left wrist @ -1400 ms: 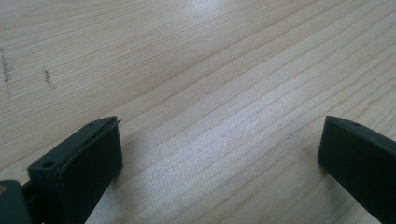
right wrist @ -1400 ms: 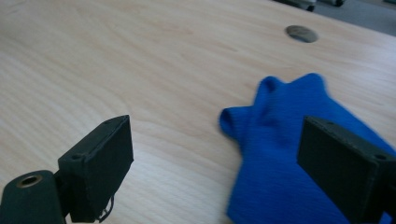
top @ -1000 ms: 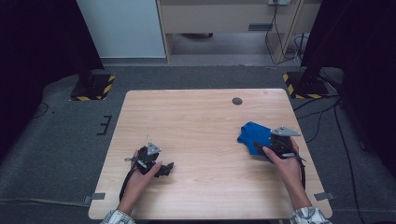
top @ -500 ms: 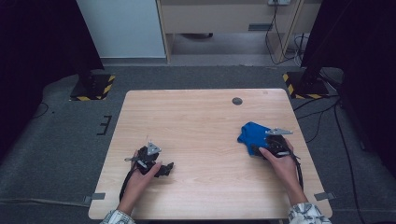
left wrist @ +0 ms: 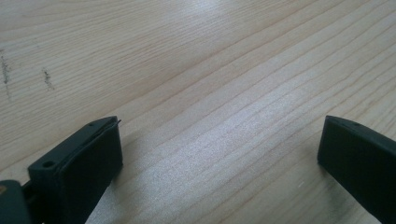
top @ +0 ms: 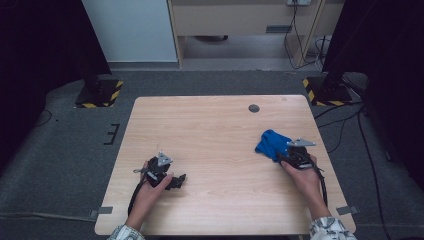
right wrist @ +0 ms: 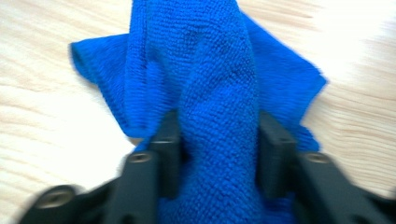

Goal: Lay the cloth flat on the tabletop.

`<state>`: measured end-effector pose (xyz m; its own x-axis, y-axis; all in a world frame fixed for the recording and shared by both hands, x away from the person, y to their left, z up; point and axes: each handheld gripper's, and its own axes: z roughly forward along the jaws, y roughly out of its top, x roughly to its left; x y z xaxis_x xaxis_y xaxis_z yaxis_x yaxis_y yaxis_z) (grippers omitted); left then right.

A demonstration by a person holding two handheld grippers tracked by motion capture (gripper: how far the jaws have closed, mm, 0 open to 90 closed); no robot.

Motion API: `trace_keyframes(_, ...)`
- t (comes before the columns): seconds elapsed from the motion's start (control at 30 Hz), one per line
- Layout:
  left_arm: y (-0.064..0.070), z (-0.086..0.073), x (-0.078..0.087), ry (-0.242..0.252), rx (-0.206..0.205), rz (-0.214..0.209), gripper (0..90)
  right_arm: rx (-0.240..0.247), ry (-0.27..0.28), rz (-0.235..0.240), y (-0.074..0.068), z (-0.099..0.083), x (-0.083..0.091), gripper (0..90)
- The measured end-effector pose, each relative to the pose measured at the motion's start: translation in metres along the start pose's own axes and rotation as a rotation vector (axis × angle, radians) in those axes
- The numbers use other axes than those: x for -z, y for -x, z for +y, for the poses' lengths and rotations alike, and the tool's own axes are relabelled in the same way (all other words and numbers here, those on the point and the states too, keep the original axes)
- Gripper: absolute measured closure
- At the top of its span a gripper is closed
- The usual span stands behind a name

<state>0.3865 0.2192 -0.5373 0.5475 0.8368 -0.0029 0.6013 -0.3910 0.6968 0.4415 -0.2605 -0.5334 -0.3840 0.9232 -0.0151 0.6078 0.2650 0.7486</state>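
A crumpled blue cloth lies on the right side of the wooden table. My right gripper is at its near edge, and in the right gripper view a thick fold of the blue cloth is pinched between the two black jaws of the right gripper. My left gripper rests low on the table's near left, pointing right. In the left gripper view the left gripper stands wide open over bare wood, nothing between its fingers.
A small dark round disc sits near the table's far edge, right of centre. Dark stands with yellow-black striped bases stand on the grey floor beyond both far corners. Cables run along the floor at right.
My right gripper has slid a little toward the table's near-right with the cloth, which looks more bunched than before. The left gripper has stayed where it was.
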Motion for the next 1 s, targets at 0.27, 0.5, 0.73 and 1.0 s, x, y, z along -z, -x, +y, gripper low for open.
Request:
trace_keyframes(0.27, 0.000, 0.000, 0.000, 0.000, 0.000, 0.000, 0.0, -0.010, 0.019, 0.014, 0.001, 0.001, 0.003, 70.5)
trace_keyframes(0.5, 0.000, 0.000, 0.000, 0.000, -0.001, 0.000, 0.0, -0.018, 0.098, 0.076, -0.013, 0.015, 0.020, 70.9)
trace_keyframes(0.73, 0.000, 0.000, 0.000, 0.000, 0.000, 0.000, 0.0, 0.014, 0.175, 0.146, -0.042, 0.031, 0.035, 71.0)
trace_keyframes(1.0, 0.000, 0.000, 0.000, 0.000, -0.001, 0.000, 0.0, 0.062, 0.213, 0.227, -0.078, 0.044, 0.042, 71.1)
